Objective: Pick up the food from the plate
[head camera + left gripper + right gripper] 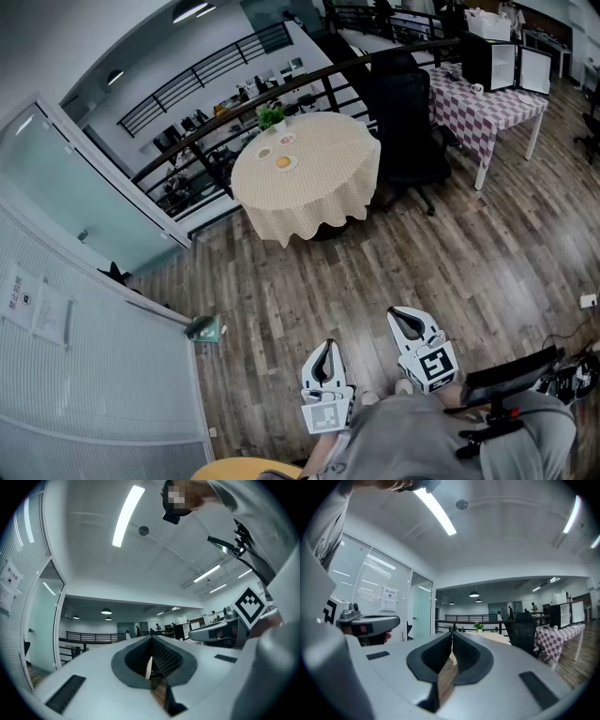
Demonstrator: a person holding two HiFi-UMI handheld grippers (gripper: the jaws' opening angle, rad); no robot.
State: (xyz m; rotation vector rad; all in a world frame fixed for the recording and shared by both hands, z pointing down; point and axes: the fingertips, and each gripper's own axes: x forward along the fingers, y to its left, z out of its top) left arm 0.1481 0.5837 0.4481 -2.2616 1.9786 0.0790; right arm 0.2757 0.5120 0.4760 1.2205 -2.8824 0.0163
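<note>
Far ahead in the head view stands a round table (314, 192) under a cream cloth. On it lie a plate with orange food (284, 162), two more small plates (286, 139) and a potted plant (272, 116). My left gripper (327, 347) and right gripper (400, 315) hover over the wooden floor close to my body, well short of the table. Both are shut with nothing held. In the left gripper view the left gripper (151, 640) has its jaws meeting at the tip. The right gripper (452, 636) points level toward the table (499, 638) and plant (478, 626).
A black office chair (408, 122) stands right of the round table, and a checkered table (483, 103) behind it. A glass and blind-covered partition (84, 328) runs along the left. A dark railing (234, 108) curves behind the table. A small green thing (204, 328) lies on the floor.
</note>
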